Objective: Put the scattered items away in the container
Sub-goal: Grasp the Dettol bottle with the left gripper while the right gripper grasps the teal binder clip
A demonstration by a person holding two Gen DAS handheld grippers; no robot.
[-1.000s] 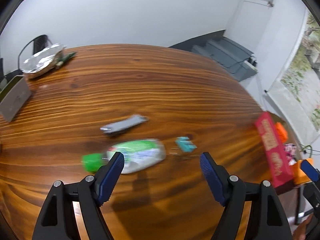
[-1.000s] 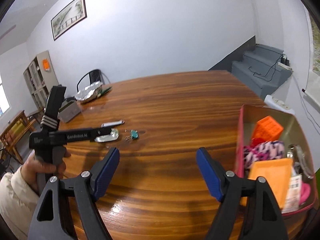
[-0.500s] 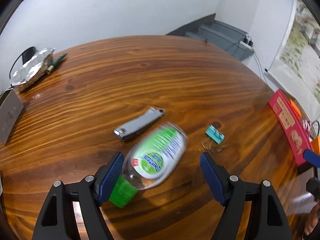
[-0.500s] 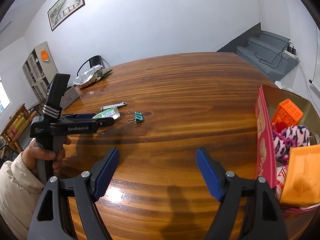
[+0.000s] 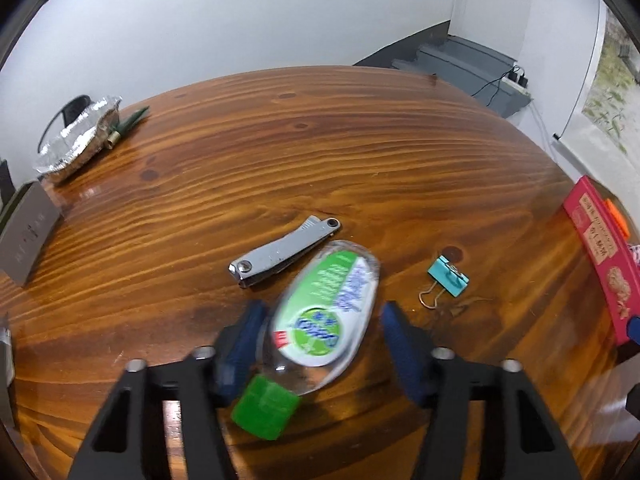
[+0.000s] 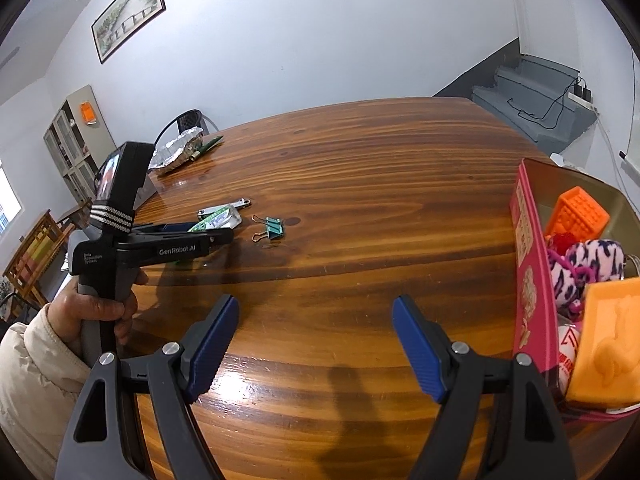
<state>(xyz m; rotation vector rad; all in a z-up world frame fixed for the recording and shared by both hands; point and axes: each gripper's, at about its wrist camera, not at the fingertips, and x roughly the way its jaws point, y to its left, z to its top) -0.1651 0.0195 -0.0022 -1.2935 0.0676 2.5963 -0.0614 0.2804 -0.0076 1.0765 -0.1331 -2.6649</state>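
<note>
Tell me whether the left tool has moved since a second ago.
Yes. Judged against the nail clipper, the left tool has advanced toward the sanitizer bottle, now between its jaws, which have narrowed.

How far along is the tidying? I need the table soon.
Done: several items sit in the pink box. In hand: the left gripper straddles the sanitizer bottle, jaws open, not yet gripping. Left: the nail clipper and binder clip. The right gripper is empty.

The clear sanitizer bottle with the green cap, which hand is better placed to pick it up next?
Left. The left tongs already straddle the clear sanitizer bottle with the green cap, open on either side of it. The right tongs hang open over bare wooden table, beside the pink cardboard box.
</note>
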